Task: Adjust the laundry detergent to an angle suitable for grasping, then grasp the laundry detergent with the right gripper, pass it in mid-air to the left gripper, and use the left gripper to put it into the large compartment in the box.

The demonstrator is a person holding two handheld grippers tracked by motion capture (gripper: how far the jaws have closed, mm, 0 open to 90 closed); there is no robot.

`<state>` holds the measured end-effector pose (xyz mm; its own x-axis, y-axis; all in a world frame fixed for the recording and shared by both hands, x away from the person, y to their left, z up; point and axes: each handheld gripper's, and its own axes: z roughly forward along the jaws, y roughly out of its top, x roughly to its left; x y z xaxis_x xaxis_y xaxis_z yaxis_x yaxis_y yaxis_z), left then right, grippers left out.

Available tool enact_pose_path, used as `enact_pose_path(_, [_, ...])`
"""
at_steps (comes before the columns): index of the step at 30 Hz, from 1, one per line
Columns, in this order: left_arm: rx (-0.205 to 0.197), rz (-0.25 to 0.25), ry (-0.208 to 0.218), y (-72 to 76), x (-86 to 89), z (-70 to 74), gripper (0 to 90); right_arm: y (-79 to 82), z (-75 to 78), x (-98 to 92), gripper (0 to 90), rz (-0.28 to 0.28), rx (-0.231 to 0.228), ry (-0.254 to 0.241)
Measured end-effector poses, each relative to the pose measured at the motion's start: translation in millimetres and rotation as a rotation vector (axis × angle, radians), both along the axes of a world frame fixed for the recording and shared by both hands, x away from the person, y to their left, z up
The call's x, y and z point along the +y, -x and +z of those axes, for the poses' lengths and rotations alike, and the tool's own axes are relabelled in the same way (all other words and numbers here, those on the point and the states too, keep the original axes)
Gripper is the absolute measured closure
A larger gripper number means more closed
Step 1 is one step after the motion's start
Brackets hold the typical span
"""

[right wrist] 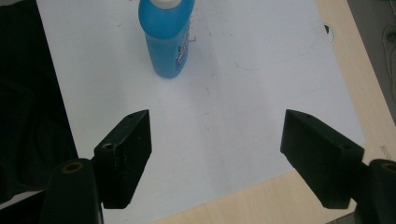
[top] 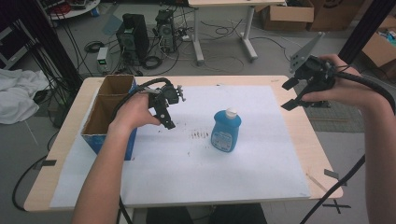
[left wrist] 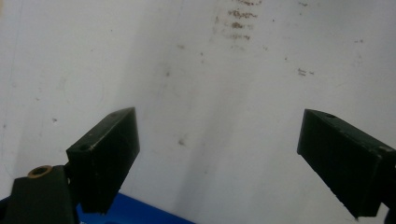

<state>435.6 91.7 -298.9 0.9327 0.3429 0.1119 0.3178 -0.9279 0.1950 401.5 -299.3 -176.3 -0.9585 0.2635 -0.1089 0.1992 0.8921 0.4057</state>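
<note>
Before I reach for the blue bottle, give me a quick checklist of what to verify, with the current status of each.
1. Blue bottle upright on the white sheet: ok.
2. White cap on the bottle: ok.
3. Right gripper open, nothing between the jaws: ok.
4. Left gripper open and holding nothing: ok.
5. Sheet between right gripper and bottle free of objects: ok.
6. Cardboard box has room inside: cannot tell.

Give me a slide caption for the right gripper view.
Right gripper, jaws wide open, aimed at an upright blue bottle on the white sheet.
</note>
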Motion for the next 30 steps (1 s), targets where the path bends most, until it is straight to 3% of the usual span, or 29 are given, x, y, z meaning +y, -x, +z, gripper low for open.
enact_pose_path(12, [-0.009,-0.003,-0.001,2.8,1.0,5.4,12.1,1.1,0.8,-0.2,24.3,-0.001,-0.001,-0.005])
enact_pose_path(30, [-0.019,-0.011,0.005,4.3,0.5,10.1,12.2,5.2,-4.1,-2.7,24.1,-0.009,-0.034,-0.068])
